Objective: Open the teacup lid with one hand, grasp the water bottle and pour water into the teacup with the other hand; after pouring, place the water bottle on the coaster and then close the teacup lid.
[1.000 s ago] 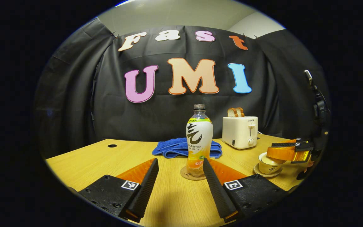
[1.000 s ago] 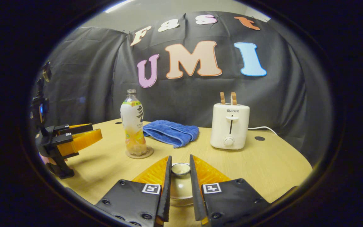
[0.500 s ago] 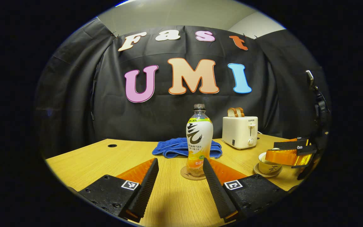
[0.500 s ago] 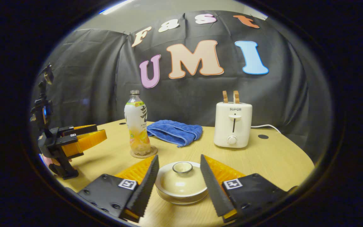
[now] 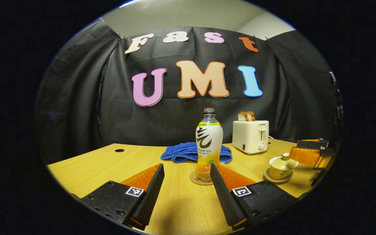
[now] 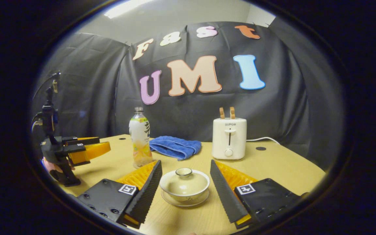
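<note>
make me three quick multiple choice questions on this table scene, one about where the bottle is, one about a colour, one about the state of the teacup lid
1. Where does the water bottle stand?
A. on the coaster
B. on the blue towel
C. on top of the toaster

2. What colour is the folded towel behind the bottle?
A. red
B. blue
C. white

3. What state is the teacup lid in?
A. held up in the right gripper
B. lying flat on the table
C. seated on the teacup

Answers:
1. A, since the left gripper view shows the bottle's base on the round coaster, in front of the towel.
2. B, as both views show it blue.
3. C, because the right gripper view shows the lid sitting on the cup, with the jaws wide apart on either side and not touching it.
</note>
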Tool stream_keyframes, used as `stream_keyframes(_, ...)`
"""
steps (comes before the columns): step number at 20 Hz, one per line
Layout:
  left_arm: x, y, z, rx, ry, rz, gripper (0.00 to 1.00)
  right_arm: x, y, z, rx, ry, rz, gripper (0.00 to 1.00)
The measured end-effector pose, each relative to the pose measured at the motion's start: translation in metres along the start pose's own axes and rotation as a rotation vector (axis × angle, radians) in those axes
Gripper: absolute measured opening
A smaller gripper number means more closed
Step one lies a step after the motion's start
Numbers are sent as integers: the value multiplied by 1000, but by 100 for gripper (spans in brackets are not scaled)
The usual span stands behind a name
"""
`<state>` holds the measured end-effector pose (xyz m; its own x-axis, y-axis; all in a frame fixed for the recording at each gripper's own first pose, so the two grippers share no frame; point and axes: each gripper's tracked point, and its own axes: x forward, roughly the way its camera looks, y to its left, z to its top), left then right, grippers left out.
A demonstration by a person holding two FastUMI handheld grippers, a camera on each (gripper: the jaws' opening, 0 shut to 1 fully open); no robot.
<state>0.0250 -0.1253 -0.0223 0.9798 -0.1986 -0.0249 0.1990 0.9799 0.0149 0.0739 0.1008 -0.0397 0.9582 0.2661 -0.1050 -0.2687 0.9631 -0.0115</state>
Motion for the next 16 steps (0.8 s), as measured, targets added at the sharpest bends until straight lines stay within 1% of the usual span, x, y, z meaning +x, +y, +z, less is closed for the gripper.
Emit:
stream_keyframes(3, -5, 3, 0, 1, 1, 14, 82, -6, -12, -2, 1, -2, -45, 96)
stream_keyframes(6, -10, 9, 0, 1, 0, 38, 82, -18, -32, 0, -1, -6, -137, 93)
stream_keyframes(9, -17, 18, 0, 2, 2, 82, 82, -26, -46, 1, -2, -9, -205, 92)
stream_keyframes(13, -24, 28, -1, 4, 3, 134, 82, -33, -57, 1, -3, -11, -265, 92)
stream_keyframes(15, -24, 26, -1, 3, 3, 130, 82, -35, -62, 1, -3, -13, -294, 92)
stream_keyframes(16, -24, 25, 0, 3, 2, 123, 82, -36, -65, 1, -3, -13, -307, 95)
